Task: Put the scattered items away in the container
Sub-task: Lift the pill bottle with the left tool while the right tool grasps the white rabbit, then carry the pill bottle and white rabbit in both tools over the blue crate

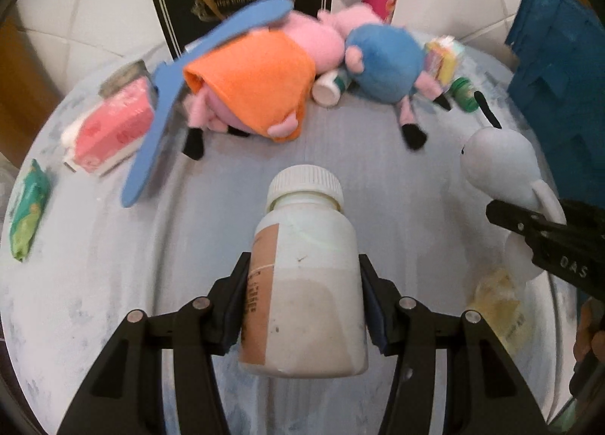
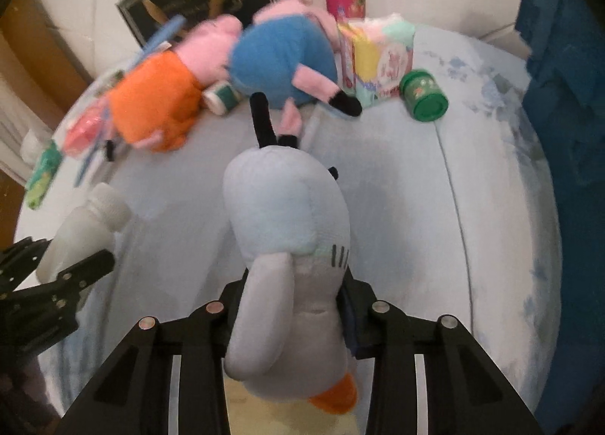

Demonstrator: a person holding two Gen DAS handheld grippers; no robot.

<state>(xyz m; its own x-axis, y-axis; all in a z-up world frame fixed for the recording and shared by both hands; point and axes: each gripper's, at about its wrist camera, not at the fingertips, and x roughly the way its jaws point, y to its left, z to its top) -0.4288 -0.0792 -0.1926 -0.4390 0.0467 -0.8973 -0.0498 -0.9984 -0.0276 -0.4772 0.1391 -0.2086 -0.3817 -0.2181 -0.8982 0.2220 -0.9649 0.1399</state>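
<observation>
Both our grippers are loaded.
Left gripper (image 1: 302, 306) clamps a smooth white bottle (image 1: 306, 276); right gripper (image 2: 291, 306) squeezes a soft grey plush (image 2: 287, 246).

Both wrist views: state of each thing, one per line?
left claw: shut on white bottle, held off the table
right claw: shut on grey plush, lifted
orange pig: lying on table
blue pig: lying on table
green jar: on its side, lid on
small bottle: on its side
blue crate: at table's right edge

Black plastic left gripper (image 1: 302, 302), silver screws; right gripper (image 2: 287, 306) alike.
</observation>
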